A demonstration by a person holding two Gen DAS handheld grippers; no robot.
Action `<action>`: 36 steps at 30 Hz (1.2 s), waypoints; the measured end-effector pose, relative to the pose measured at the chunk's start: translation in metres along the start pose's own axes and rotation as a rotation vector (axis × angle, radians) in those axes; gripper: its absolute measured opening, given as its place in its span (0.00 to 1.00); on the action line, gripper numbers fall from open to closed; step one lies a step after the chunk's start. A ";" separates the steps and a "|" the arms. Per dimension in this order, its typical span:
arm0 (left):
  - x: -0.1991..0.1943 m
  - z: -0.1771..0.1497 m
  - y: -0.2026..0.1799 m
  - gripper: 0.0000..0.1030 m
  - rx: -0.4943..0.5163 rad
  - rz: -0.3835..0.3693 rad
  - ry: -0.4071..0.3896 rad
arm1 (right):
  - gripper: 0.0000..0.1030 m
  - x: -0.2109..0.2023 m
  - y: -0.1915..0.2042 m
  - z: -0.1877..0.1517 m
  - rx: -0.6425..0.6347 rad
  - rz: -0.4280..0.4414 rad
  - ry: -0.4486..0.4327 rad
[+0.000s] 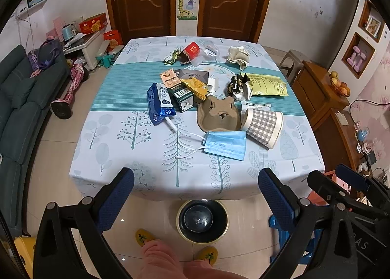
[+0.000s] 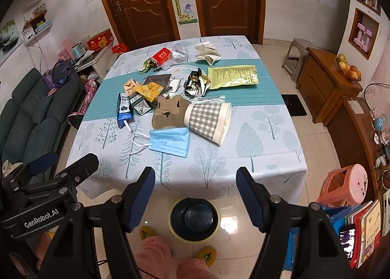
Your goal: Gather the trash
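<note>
1. Nothing is collected yet: the left tool (image 1: 196, 192) and right tool (image 2: 195, 190) both hang wide open and empty, short of the bench (image 2: 268, 157).
2. Trash lies mid-bench; the blue mask (image 2: 170, 142) and checked cup (image 2: 209, 120) lie nearest.
3. Next, I judge, pinch the mask and drop it into the bin (image 2: 195, 220) on the floor below the bench edge.
</note>
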State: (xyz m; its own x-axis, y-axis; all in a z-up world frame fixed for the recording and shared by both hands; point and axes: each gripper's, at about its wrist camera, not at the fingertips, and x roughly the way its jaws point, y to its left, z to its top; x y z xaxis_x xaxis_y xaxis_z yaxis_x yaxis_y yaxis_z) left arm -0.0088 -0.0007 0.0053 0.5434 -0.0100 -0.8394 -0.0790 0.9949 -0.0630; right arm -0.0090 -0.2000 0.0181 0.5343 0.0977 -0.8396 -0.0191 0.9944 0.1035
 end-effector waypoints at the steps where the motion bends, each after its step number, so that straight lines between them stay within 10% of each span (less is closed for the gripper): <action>1: -0.001 0.000 0.001 0.98 0.000 0.000 0.000 | 0.67 0.001 -0.001 0.001 0.002 0.000 0.002; 36: -0.022 -0.006 0.003 0.98 -0.005 0.028 -0.016 | 0.67 -0.015 0.004 0.001 0.002 0.009 -0.027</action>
State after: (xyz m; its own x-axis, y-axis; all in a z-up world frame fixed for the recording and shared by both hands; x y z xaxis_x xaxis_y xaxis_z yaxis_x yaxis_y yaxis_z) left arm -0.0256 0.0018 0.0201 0.5538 0.0195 -0.8324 -0.0987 0.9942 -0.0424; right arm -0.0159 -0.1974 0.0319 0.5564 0.1057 -0.8242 -0.0226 0.9934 0.1122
